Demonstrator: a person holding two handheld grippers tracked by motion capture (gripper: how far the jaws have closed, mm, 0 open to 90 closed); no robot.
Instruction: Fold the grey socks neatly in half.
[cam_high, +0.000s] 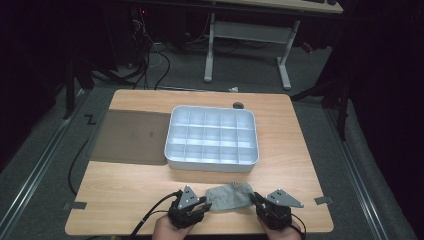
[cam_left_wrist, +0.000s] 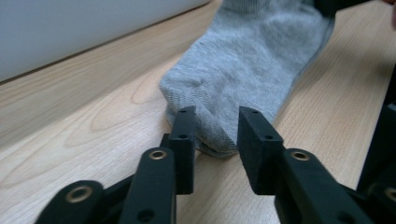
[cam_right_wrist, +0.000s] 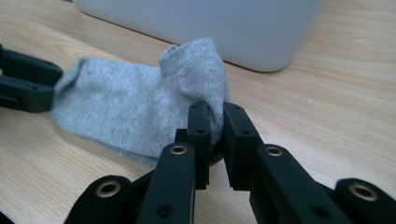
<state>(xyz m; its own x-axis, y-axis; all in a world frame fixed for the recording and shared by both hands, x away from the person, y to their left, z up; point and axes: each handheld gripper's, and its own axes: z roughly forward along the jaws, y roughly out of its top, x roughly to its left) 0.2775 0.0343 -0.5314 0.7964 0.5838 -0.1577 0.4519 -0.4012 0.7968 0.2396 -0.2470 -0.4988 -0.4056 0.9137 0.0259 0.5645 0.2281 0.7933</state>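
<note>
A grey sock (cam_high: 230, 196) lies flat on the wooden table near its front edge, just ahead of a white compartment tray (cam_high: 212, 165). My left gripper (cam_high: 205, 204) sits at the sock's left end. In the left gripper view its jaws stand open (cam_left_wrist: 217, 128), with the rounded end of the sock (cam_left_wrist: 252, 60) between them, unclamped. My right gripper (cam_high: 256, 199) is at the sock's right end. In the right gripper view it is shut (cam_right_wrist: 215, 116) on a pinched-up fold of the sock (cam_right_wrist: 130, 107), close to the tray's wall (cam_right_wrist: 210, 23).
A grey mat (cam_high: 132, 136) lies left of the tray. A small dark round object (cam_high: 238, 105) sits at the table's back edge. Tape marks (cam_high: 75, 205) are at the front corners. A desk frame (cam_high: 285, 65) stands on the floor beyond.
</note>
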